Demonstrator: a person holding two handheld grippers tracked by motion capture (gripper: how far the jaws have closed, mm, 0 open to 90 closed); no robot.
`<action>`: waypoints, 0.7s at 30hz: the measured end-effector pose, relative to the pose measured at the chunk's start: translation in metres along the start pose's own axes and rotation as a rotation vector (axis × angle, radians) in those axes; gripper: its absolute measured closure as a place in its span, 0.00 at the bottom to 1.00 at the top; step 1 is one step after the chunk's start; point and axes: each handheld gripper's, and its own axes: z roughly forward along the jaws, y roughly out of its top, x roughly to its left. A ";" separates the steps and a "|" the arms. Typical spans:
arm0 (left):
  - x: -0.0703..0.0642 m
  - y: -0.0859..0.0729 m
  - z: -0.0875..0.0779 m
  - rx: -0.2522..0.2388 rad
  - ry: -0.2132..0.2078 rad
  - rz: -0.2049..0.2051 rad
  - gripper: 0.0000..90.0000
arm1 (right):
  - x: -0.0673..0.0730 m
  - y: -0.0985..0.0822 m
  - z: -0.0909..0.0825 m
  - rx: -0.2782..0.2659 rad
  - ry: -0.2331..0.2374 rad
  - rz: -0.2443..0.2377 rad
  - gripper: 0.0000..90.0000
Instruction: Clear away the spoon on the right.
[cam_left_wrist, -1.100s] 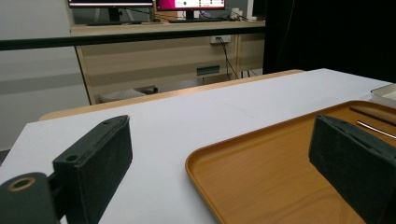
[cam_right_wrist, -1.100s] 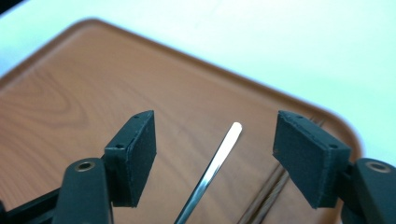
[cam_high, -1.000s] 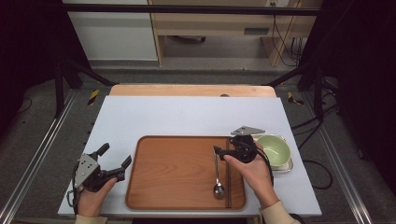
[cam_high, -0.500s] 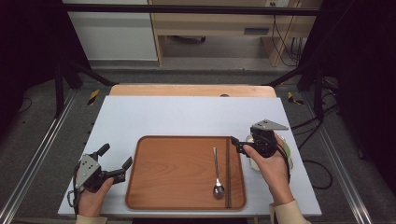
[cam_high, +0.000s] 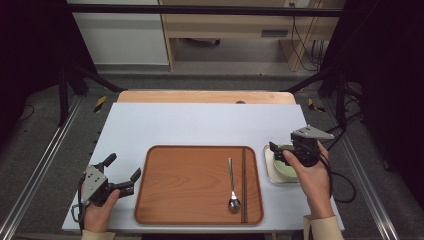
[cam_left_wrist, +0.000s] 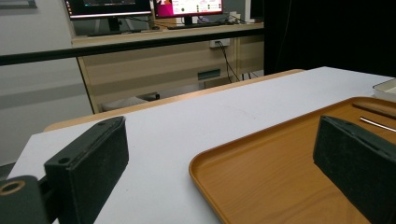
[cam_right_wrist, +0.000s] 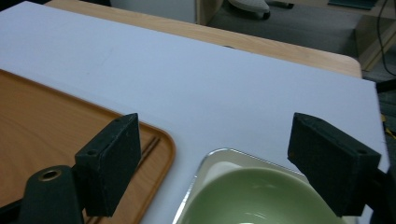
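green bowl (cam_right_wrist: 254, 198), glossy, sits in a metal dish; right gripper (cam_right_wrist: 233, 163) fingers spread above it.

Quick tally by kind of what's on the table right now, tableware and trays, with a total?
Wooden tray: 1
Spoon, on the wooden tray: 1
Chopsticks, lying together beside the spoon: 1 pair
Green bowl: 1
Small metal tray under the green bowl: 1
Total: 5 kinds, 6 pieces if the chopsticks count as 2.
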 end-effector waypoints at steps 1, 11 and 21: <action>0.000 0.000 0.000 0.000 0.001 0.001 0.03 | -0.003 -0.001 -0.002 -0.003 -0.007 0.005 0.25; 0.002 0.000 -0.002 -0.005 0.014 0.008 0.03 | -0.035 -0.012 -0.012 0.077 -0.078 0.037 0.36; 0.003 0.000 -0.003 -0.008 0.017 0.008 0.03 | -0.062 -0.028 -0.018 0.119 -0.104 0.104 0.45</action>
